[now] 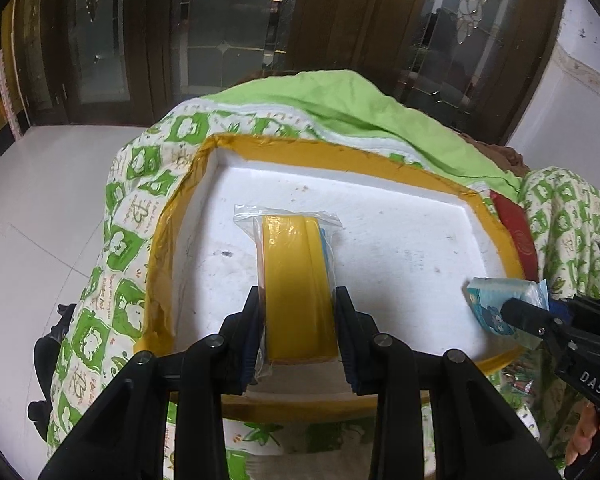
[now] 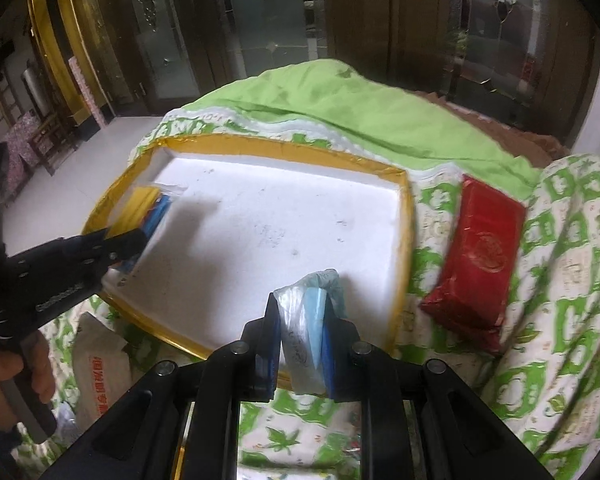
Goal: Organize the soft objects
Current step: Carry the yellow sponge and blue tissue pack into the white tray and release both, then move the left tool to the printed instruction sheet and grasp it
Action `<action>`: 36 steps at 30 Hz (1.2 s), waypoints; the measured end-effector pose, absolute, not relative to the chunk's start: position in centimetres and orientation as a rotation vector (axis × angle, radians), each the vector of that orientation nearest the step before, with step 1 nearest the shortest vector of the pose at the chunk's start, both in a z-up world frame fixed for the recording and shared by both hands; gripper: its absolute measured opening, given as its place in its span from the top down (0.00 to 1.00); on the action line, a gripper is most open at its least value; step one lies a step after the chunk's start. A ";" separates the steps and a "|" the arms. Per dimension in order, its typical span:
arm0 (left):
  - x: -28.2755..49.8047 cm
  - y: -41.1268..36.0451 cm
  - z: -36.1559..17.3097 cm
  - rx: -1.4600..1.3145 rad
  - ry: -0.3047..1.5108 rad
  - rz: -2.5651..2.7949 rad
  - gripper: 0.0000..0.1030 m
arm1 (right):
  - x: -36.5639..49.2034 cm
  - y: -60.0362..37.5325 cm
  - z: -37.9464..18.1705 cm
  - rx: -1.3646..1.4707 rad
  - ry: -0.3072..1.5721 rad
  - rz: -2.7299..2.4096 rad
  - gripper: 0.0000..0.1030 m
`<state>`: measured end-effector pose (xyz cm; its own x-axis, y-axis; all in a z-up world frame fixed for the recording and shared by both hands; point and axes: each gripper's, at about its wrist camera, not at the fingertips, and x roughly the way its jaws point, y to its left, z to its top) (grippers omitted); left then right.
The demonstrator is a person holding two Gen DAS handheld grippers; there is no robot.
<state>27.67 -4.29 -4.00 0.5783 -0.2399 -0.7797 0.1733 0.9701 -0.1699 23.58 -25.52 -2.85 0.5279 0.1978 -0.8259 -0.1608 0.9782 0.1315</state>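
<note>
A shallow white foam tray point(image 1: 400, 216) with a yellow taped rim lies on a green-and-white patterned quilt point(image 1: 132, 208), with a plain green sheet point(image 1: 340, 104) bunched behind it. The left gripper point(image 1: 300, 300) reaches over the tray's near edge, its two black fingers closed against the sides of a yellow packet in a clear plastic bag point(image 1: 296, 280), which stands on edge on the tray floor toward its left side; a strip of blue shows along the packet's right edge. From the right wrist view the same yellow packet point(image 2: 140, 204) sits in the tray's far left corner. The right gripper point(image 2: 302, 308) hovers at the tray's near right edge, its fingers pinched tight on a pale blue soft pack wrapped in thin plastic point(image 2: 312, 312); in the left wrist view this pack point(image 1: 500, 300) shows a cartoon print. A red wrapped pack point(image 2: 476, 256) lies on the quilt just outside the tray's right rim. A tan paper packet with red lettering point(image 2: 100, 372) rests on the quilt near the tray's front left.
</note>
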 end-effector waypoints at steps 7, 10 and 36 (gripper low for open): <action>28.1 -3.8 -5.1 -0.092 0.950 -0.229 0.67 | 23.8 -26.1 -3.5 0.147 1.004 0.258 0.75; 28.2 -4.0 -5.0 -0.099 0.954 -0.233 0.63 | 24.0 -26.0 -3.9 0.181 1.023 0.293 0.64; 11.1 1.6 -2.2 -0.337 0.780 -0.196 0.12 | 22.6 -26.5 -5.1 0.448 1.026 0.427 0.29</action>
<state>11.10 1.61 -2.20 0.6967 -0.2956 -0.6537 0.0491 0.9287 -0.3676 22.62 -26.46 -5.09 0.4527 0.5360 -0.7125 -0.1285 0.8300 0.5428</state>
